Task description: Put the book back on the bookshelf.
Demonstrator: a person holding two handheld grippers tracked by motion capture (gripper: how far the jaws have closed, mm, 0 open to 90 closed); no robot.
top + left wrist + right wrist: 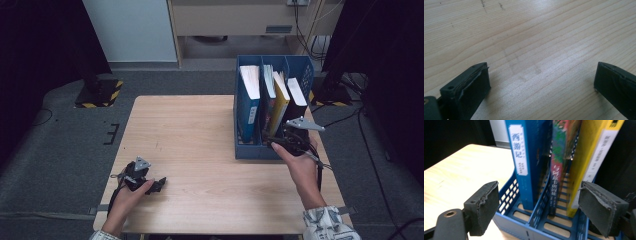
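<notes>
A blue three-slot file rack (255, 151) stands at the table's right side. It holds a blue book (248, 107), a colourful book (268, 100), a yellow book (280, 106) and a black book (298, 97), all upright. My right gripper (291, 136) hovers at the rack's near right corner, open. In the right gripper view its jaws (539, 192) stand wide, framing the blue book (521, 157), the colourful book (557, 157) and the yellow book (589, 152) beyond the rack's front wall (509, 195); the pads touch nothing. My left gripper (159, 185) rests low at the table's near left, open (541, 72) over bare wood.
The wooden table (190, 140) stretches bare between the two hands. Its near edge runs just in front of the forearms. Grey carpet, cables and black stand bases surround the table; a pale cabinet stands behind it.
</notes>
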